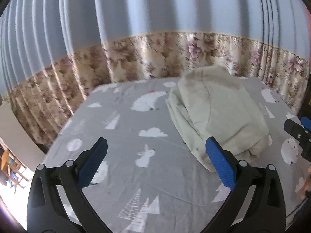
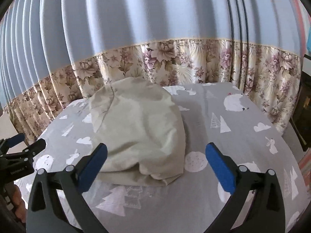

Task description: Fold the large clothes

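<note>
We're seeing left gripper & right gripper: matte black curved arms w/ silver round rivets, blue textured pads lining the fingers; bare skin showing at frame edge.

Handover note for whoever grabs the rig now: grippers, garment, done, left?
Left gripper: open, empty, over the bed sheet, garment to its right.
Right gripper: open, empty, garment just ahead between its jaws.
Cream garment: folded bundle lying on the sheet near the floral curtain, neither gripper touching it.
Done: appears folded over several times.
Left: possibly tidy the loose front edge; otherwise finished.
</note>
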Action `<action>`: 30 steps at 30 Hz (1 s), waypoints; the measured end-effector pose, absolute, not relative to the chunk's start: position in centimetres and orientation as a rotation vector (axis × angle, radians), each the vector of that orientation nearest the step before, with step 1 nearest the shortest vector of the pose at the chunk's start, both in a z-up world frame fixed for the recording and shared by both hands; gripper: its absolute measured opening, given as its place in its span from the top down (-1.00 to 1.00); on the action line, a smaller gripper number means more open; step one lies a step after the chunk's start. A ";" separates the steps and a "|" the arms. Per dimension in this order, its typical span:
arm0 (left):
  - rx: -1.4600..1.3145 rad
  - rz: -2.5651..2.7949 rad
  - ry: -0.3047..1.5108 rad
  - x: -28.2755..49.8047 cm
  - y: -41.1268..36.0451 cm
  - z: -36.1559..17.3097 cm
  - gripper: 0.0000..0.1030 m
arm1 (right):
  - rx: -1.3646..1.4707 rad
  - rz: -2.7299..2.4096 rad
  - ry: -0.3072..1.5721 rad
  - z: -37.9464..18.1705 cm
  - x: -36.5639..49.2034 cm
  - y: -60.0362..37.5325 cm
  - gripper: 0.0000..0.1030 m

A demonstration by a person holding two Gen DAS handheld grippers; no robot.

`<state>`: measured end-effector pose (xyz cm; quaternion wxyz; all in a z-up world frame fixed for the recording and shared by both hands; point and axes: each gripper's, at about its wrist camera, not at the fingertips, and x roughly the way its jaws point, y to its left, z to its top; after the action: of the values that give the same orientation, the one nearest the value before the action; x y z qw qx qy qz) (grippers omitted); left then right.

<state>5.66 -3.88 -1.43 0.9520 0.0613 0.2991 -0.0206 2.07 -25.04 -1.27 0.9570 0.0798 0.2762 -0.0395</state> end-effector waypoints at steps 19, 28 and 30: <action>0.068 -0.001 0.435 -1.1 -2.2 6.4 -0.94 | 0.074 -0.130 0.448 5.5 -3.5 -20.0 -0.96; 0.051 0.005 0.443 -1.7 -1.4 6.6 -0.94 | 0.040 -0.234 0.407 6.5 -4.3 -19.7 -0.96; 0.051 0.009 0.442 -1.8 -1.4 6.5 -0.94 | 0.046 -0.236 0.416 6.4 -4.1 -19.9 -0.96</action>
<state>-1.76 -1.37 6.50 0.9754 0.0253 0.2191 0.0043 -4.13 -19.87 6.35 0.9713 0.0229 0.2061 -0.1167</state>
